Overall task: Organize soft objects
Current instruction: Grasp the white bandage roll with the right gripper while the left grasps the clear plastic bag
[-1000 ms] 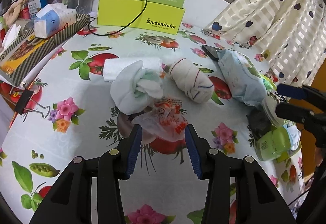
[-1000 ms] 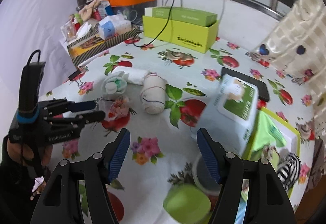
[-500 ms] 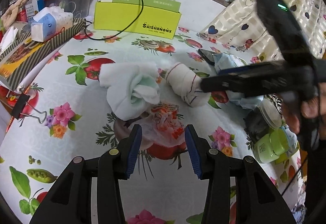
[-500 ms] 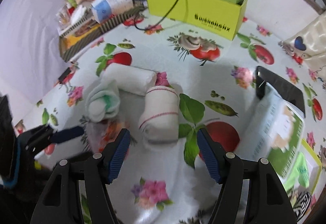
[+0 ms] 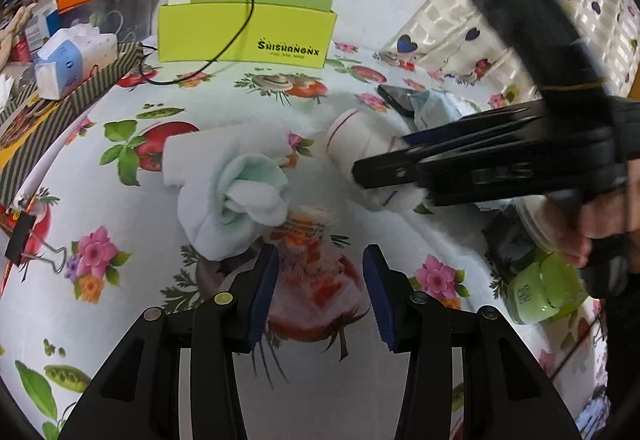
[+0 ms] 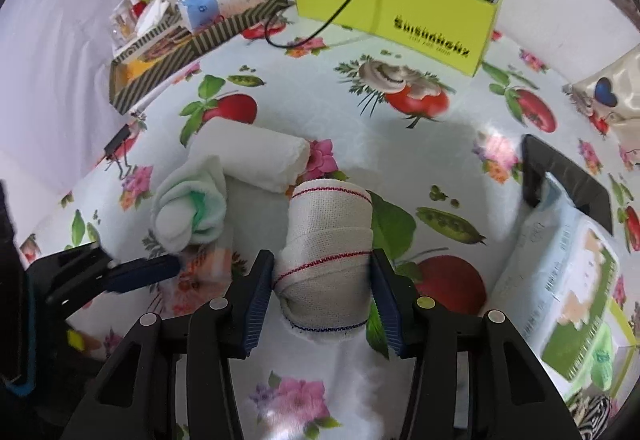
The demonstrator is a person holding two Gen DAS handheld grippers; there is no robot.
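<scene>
Right wrist view shows the right claw (image 6: 323, 294) around the striped roll (image 6: 328, 256), which lies on the tabletop (image 6: 420, 160). Its jaws have just been closing, and both blue pads now touch the roll's sides at the near end. Left of this roll sits the green-white bundle (image 6: 188, 210), and behind the bundle, touching it, lies the white roll (image 6: 250, 156). The left claw (image 5: 320, 294) is open, with nothing gripped; the thin plastic bag (image 5: 310, 252) lies between and just ahead of its pads, in front of the striped roll's left side. The wipes pack (image 6: 568, 280) lies right of the striped roll.
</scene>
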